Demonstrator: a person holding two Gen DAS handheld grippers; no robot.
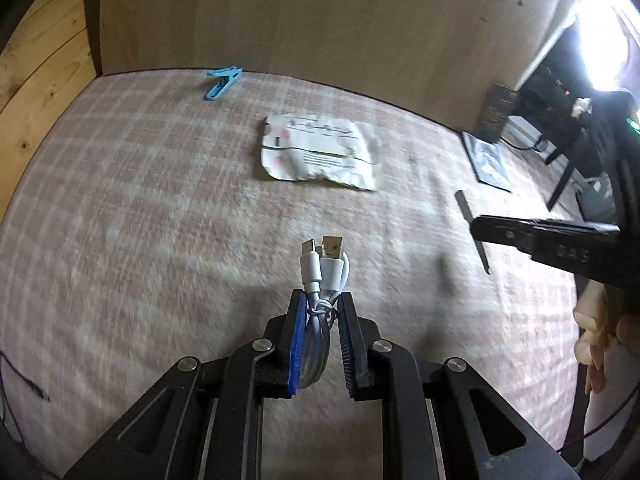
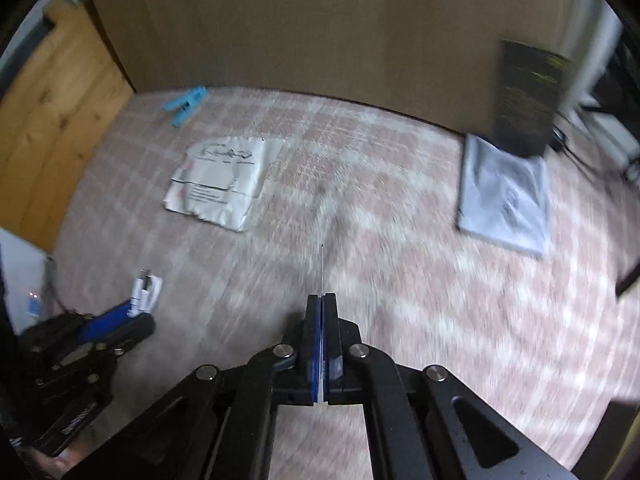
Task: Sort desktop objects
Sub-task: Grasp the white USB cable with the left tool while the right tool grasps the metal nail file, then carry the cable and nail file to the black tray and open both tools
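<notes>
My left gripper (image 1: 322, 296) is shut on a coiled white USB cable (image 1: 326, 264), whose two plugs stick out past the blue pads. The right wrist view shows that gripper (image 2: 140, 316) at lower left with the cable's plugs (image 2: 146, 292). A thin grey metal strip (image 2: 322, 268) is pinched edge-on between the closed pads of my right gripper (image 2: 322, 298). From the left wrist view, the right gripper (image 1: 480, 232) comes in from the right with the strip (image 1: 464, 208) held crosswise, above the pink checked cloth (image 1: 140, 200).
A blue clothes peg (image 1: 222, 82) lies at the far edge by the wall. A torn white packet (image 1: 320, 152) lies mid-cloth. At the right lie a grey-white pouch (image 2: 504, 196) and a dark box (image 2: 528, 96) behind it. A wooden panel (image 2: 52, 120) bounds the left.
</notes>
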